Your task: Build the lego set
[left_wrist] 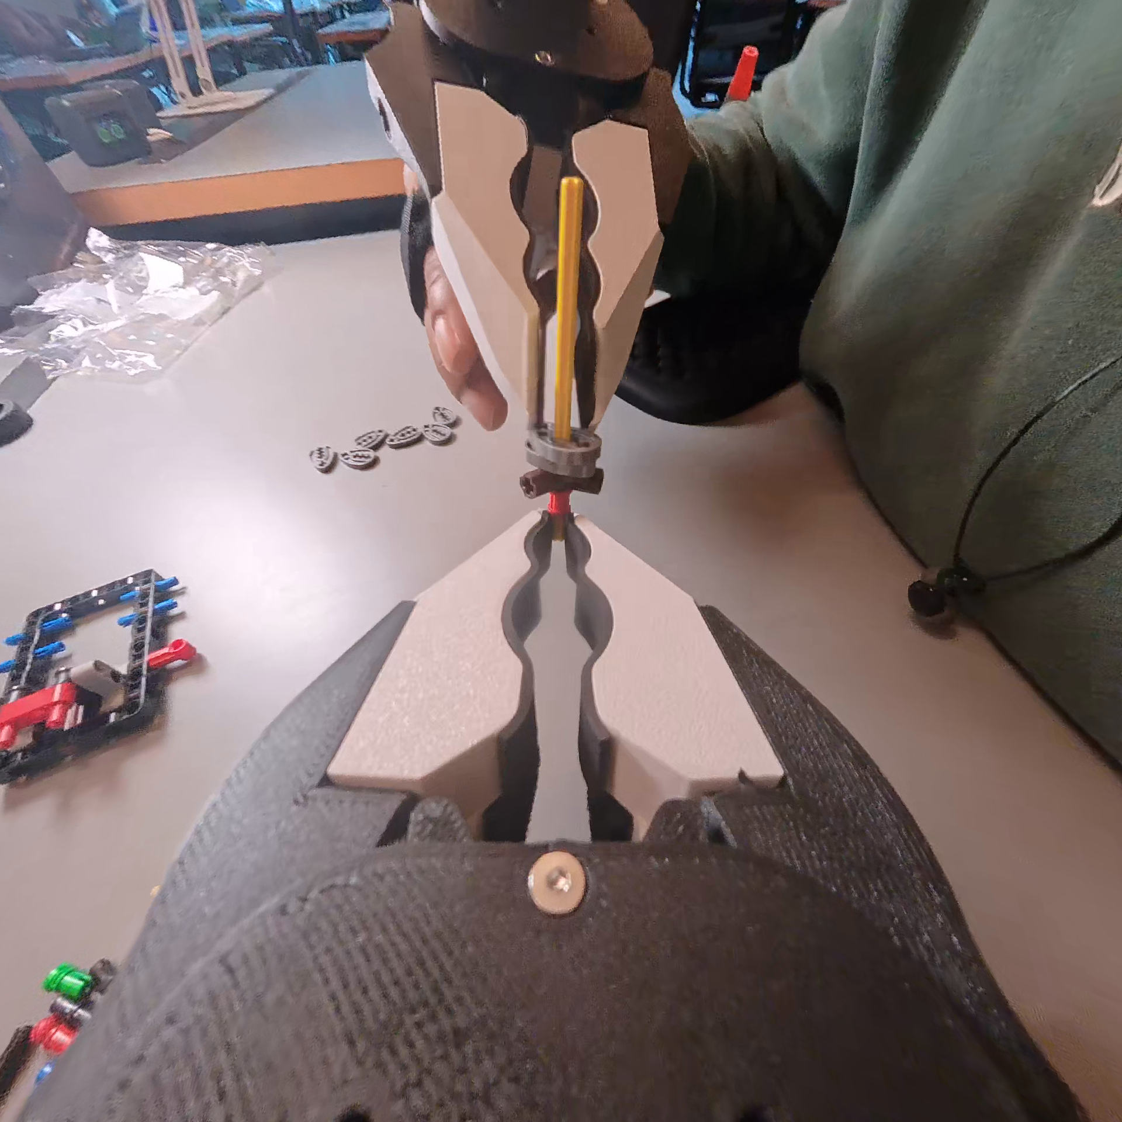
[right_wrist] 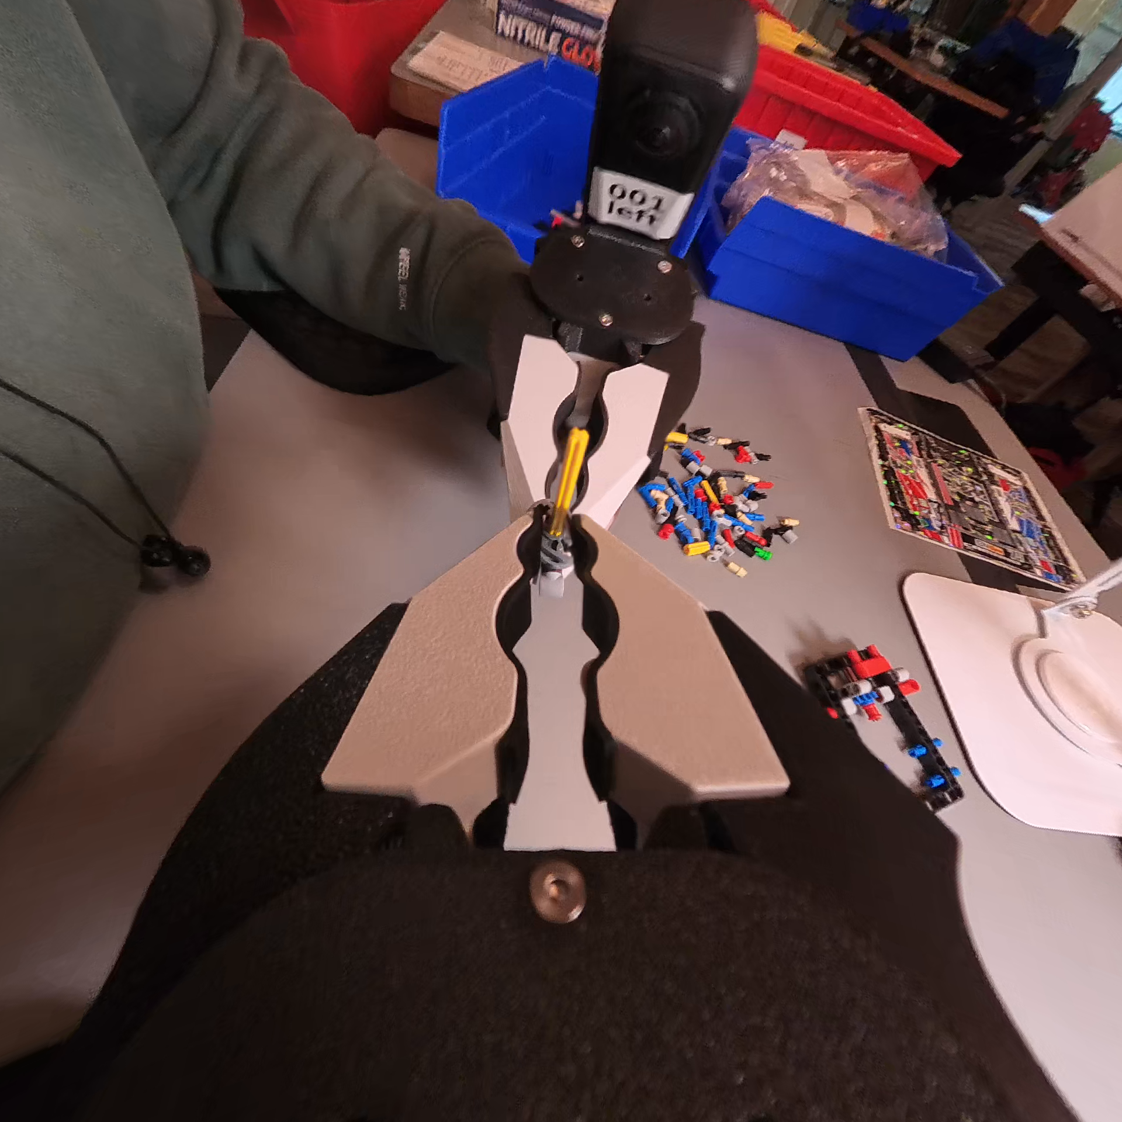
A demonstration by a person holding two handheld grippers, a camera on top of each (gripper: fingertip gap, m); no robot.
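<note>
A long yellow axle (left_wrist: 568,291) carries a grey round piece (left_wrist: 561,452), a dark brown connector (left_wrist: 561,482) and a red bush (left_wrist: 558,503). My left gripper (left_wrist: 558,523) is shut on the axle's end just below the red bush. My right gripper (left_wrist: 564,425) reaches in from the top, its tips closed at the grey round piece, with the axle running up between its fingers. In the right wrist view my right gripper (right_wrist: 552,529) holds the grey piece (right_wrist: 551,567) on the yellow axle (right_wrist: 571,473). The left gripper (right_wrist: 548,509) meets it tip to tip. Both are above the table.
A black frame assembly with blue pins and red parts (left_wrist: 91,662) (right_wrist: 880,710) lies on the grey table. Several dark oval pieces (left_wrist: 388,440) and clear bags (left_wrist: 121,303) lie beyond. A pile of small parts (right_wrist: 716,504), a booklet (right_wrist: 971,498), a white stand base (right_wrist: 971,698) and blue bins (right_wrist: 819,261) are nearby. Less than 4 cm separates the two grippers' tips.
</note>
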